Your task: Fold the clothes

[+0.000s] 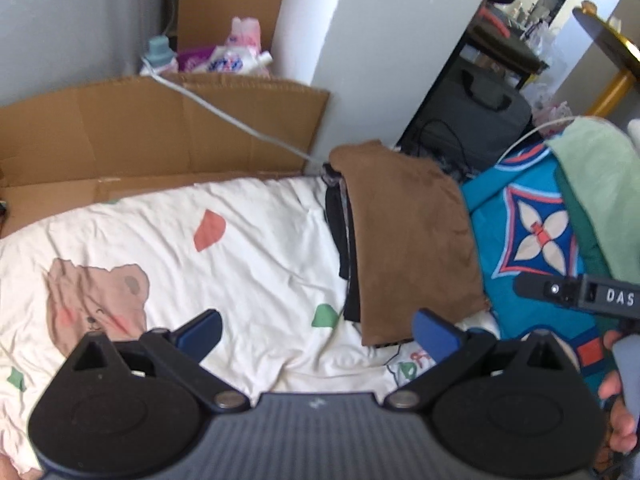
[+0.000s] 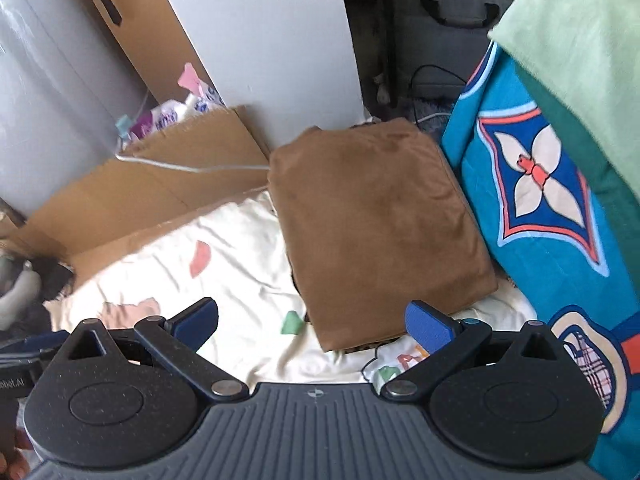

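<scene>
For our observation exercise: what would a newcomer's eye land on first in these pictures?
Probably the folded brown suede-like garment, lying on a stack of dark clothes on the cream bear-print bedsheet. Next, the bright blue patterned blanket standing to its right, draped with a pale green cloth. Both open blue-tipped grippers, left and right, hold nothing.

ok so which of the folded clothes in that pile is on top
The brown garment is on top; it covers the stack, with only the edges of the dark clothes showing beneath it along its left side.

A white wall (image 2: 260, 40) rises behind flattened cardboard (image 1: 160, 128), with a dark bag (image 1: 476, 120) in the shadowed doorway.
</scene>
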